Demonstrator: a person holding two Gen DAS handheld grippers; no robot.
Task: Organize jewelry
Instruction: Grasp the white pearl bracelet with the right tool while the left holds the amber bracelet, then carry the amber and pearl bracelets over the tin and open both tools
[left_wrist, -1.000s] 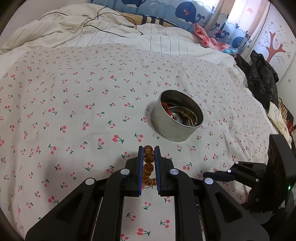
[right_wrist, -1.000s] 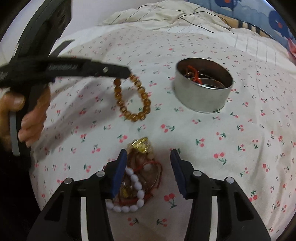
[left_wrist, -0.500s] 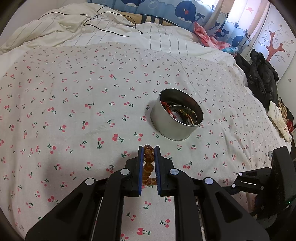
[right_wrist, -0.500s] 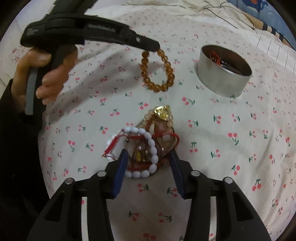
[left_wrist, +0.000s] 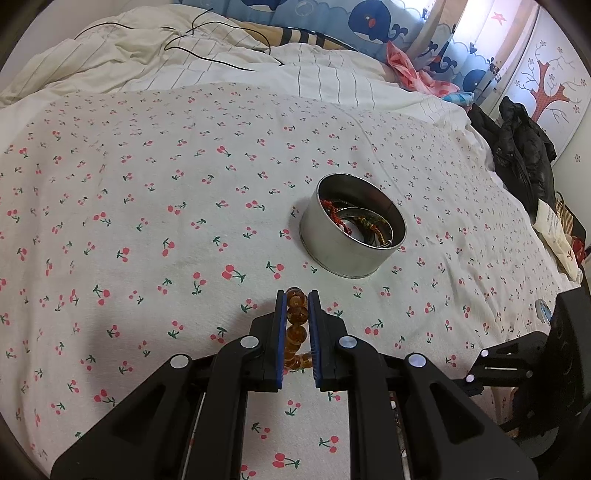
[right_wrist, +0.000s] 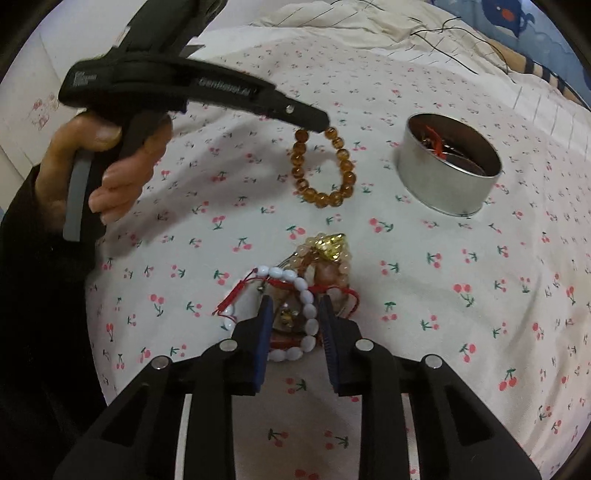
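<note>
- What changed: the right gripper (right_wrist: 293, 314) has just been closing its jaws — a sec ago they stood wide over the jewelry pile (right_wrist: 295, 295), now they're much narrower and down in it, w/ a run of the white bead bracelet (right_wrist: 308, 314) between them. The view has also rolled a bit and the pile sits closer in.
- Meaning for the task: looks like the next pick is being set up, prob. the white bracelet, while the first piece waits in the air.
- Right jaws: partly closed, not pressed together. The white beads sit in the gap, nearer the right pad; can't tell whether either pad is actually pressing yet. Red cord and pale beads w/ a gold charm (right_wrist: 332, 247) are tangled right there — I'd guess more than one piece could come up together.
- Left gripper (left_wrist: 297, 299): no change, same spot. Jaws nearly pressed together, pinching the amber bead bracelet (right_wrist: 325, 166); the loop hangs free off the tip, clear of the bed sheet (left_wrist: 147, 221).
- Hand (right_wrist: 107, 170) on the left grip shows in the right wrist view, trigger squeezed.
- Where things are: round metal tin (left_wrist: 352, 229) sits on the cherry-print sheet, ahead and a bit right of the left jaws, well apart from the pile. It already has some pieces inside — red cord and bangles visible.
- Task state (my read): part done. Amber bracelet is near the tin but not over it; the pile on the bed isn't sorted yet.
</note>
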